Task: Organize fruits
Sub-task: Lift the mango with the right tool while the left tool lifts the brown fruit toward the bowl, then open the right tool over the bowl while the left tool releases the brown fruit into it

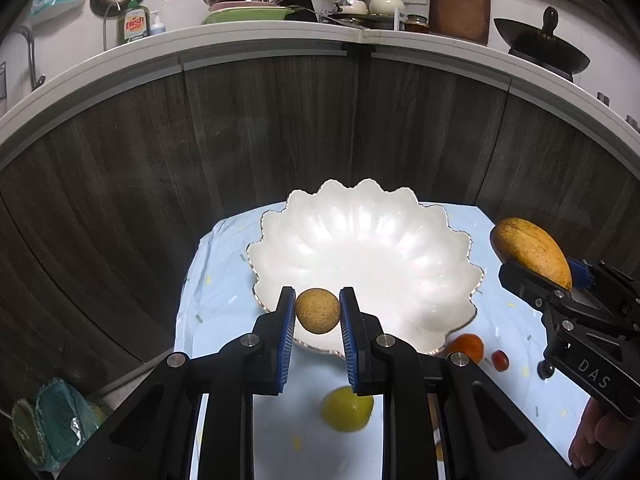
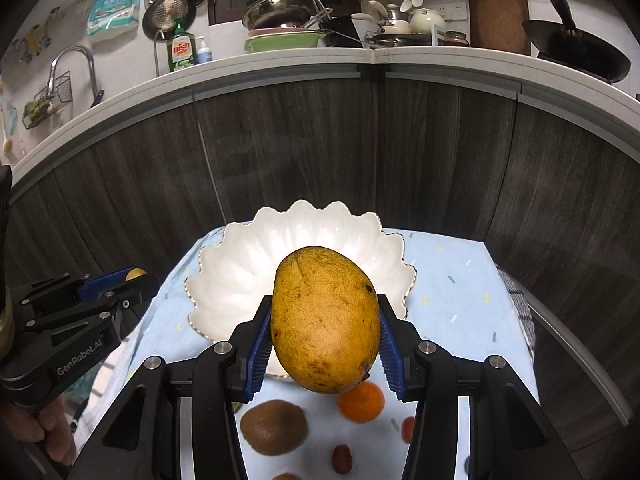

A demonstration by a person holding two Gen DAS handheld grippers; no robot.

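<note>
The left gripper (image 1: 318, 312) squeezes a small brown round fruit (image 1: 318, 311) and the right gripper (image 2: 325, 332) hugs a mango (image 2: 325, 320) — either could slip and miss the white bowl (image 1: 360, 248).

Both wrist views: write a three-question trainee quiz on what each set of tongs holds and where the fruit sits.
1. True or false: the white scalloped bowl already has fruit in it.
2. Which fruit do the right tongs grip? A) kiwi B) mango C) orange
3. Fill in: the left tongs are shut on a small round ____ fruit.

Key:
1. False. The bowl's inside is bare.
2. B. The mango is clamped above the bowl's near rim, while the kiwi and orange lie on the blue cloth.
3. Brown, speckled; its kind cannot be told.
</note>
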